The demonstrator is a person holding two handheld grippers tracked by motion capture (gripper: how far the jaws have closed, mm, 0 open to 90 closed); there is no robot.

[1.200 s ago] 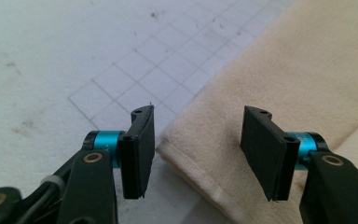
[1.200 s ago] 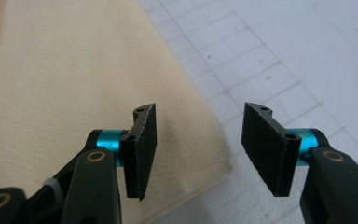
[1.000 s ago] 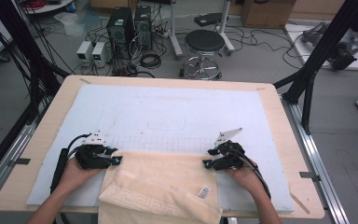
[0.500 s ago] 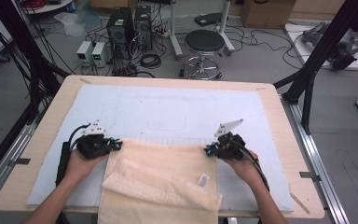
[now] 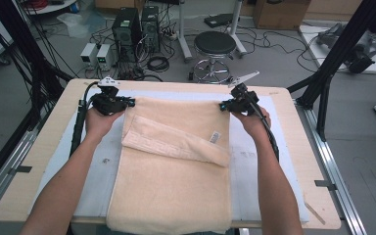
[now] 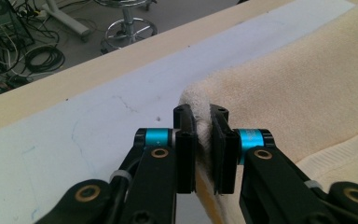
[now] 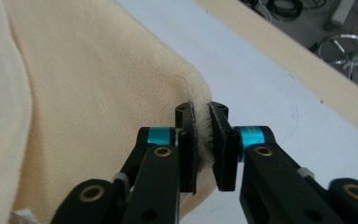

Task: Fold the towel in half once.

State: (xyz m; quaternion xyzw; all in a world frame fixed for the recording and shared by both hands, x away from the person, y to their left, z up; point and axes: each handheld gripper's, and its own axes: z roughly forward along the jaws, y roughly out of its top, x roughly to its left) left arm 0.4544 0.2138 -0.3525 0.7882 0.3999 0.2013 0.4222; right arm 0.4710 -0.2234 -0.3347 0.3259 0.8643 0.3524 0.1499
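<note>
Now your left hand-held gripper (image 5: 127, 103) and right hand-held gripper (image 5: 223, 105) clamp the towel's (image 5: 176, 166) corners near the worktop's (image 5: 44, 147) far edge; next, lay it flat and release.

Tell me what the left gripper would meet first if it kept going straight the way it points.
The left gripper, shut on the cream terry towel, points along the pale blue mat; beyond the towel corner, probably only that mat and the wooden table edge.

High cam overhead; tongs cams close, shared towel (image 5: 176, 161).
</note>
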